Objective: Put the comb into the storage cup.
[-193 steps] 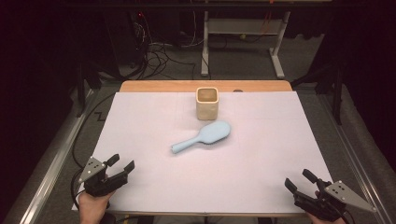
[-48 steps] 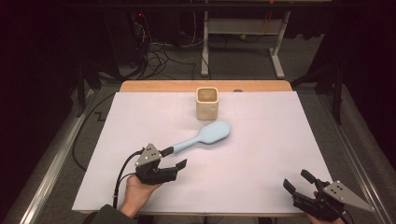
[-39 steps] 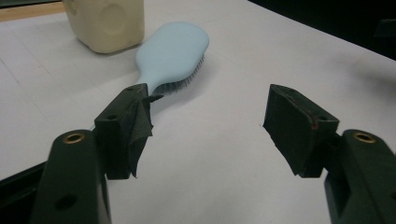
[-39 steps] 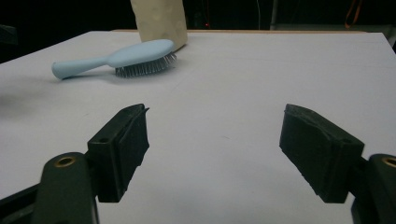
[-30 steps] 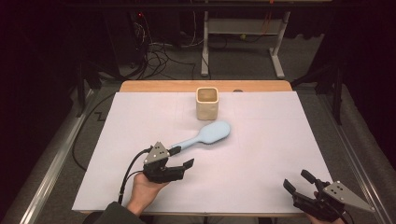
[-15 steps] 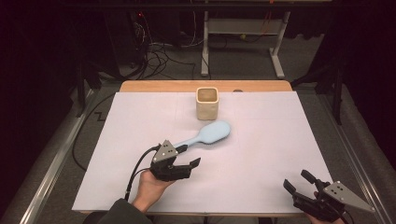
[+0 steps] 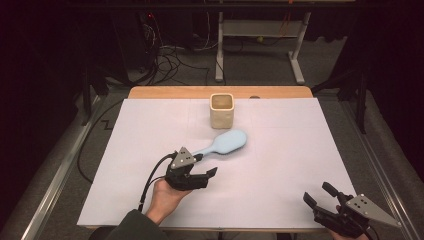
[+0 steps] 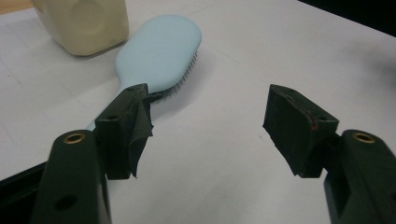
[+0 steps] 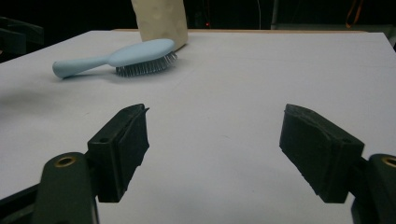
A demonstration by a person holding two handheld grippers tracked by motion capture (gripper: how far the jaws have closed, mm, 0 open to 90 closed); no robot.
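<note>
Fingers, left gripper: standing wide apart and holding nothing, in the high view.
Fingers, right gripper: also spread wide, gripping nothing.
High view, left gripper: hovering over the white sheet on the tabletop, toward the near edge and left of the middle, a hand carrying it from below.
High view, hairbrush: lying near the middle of the tabletop, handle pointing toward the left gripper, whose grey plate is sitting just beside the handle end.
High view, cup: standing upright near the far edge, just beyond the brush head; whether the two are touching cannot be told.
High view, right gripper: resting at the near right corner of the tabletop, well apart from the hairbrush.
Left gripper view, fingers: gaping wide over bare sheet, nothing lying between them.
Left gripper view, hairbrush: lying bristles down, its handle running behind the left-hand finger and hidden there; the brush is sitting outside the gap.
Left gripper view, cup: standing at the top left, just past the brush head.
Right gripper view, fingers: staying wide open over bare sheet.
Right gripper view, hairbrush: lying far off toward the far left, bristles down, handle pointing left.
Right gripper view, cup: standing just behind the brush head.
</note>
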